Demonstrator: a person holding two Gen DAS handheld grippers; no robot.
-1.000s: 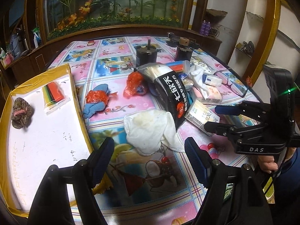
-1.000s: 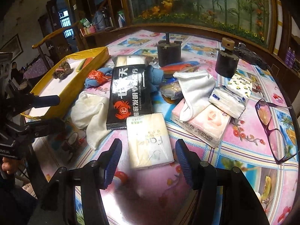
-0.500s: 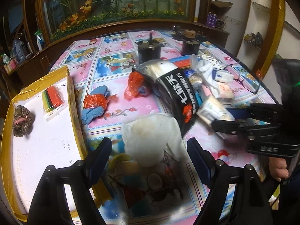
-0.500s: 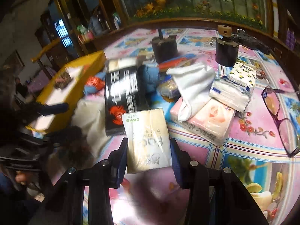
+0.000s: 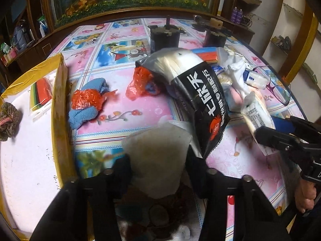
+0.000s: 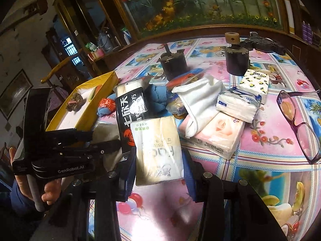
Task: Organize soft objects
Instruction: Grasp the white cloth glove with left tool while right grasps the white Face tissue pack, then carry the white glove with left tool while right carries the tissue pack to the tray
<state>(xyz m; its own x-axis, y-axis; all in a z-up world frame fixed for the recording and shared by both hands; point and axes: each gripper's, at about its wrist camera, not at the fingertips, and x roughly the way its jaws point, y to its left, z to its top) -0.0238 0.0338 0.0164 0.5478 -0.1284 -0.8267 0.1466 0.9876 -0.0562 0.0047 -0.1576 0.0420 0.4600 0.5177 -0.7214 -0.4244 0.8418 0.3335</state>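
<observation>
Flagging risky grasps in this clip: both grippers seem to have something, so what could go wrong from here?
1. The white cloth in the left gripper has the black snack bag overlapping its far edge; lifting may drag the bag.
2. The cream tissue pack in the right gripper is held near its end, so it may sag or slip.
3. The glasses lie near the table's edge.

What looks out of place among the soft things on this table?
The eyeglasses and two dark metal cylinders are hard things, lying among tissue packs and cloths. The black bag sprawls over the heap, askew.
</observation>
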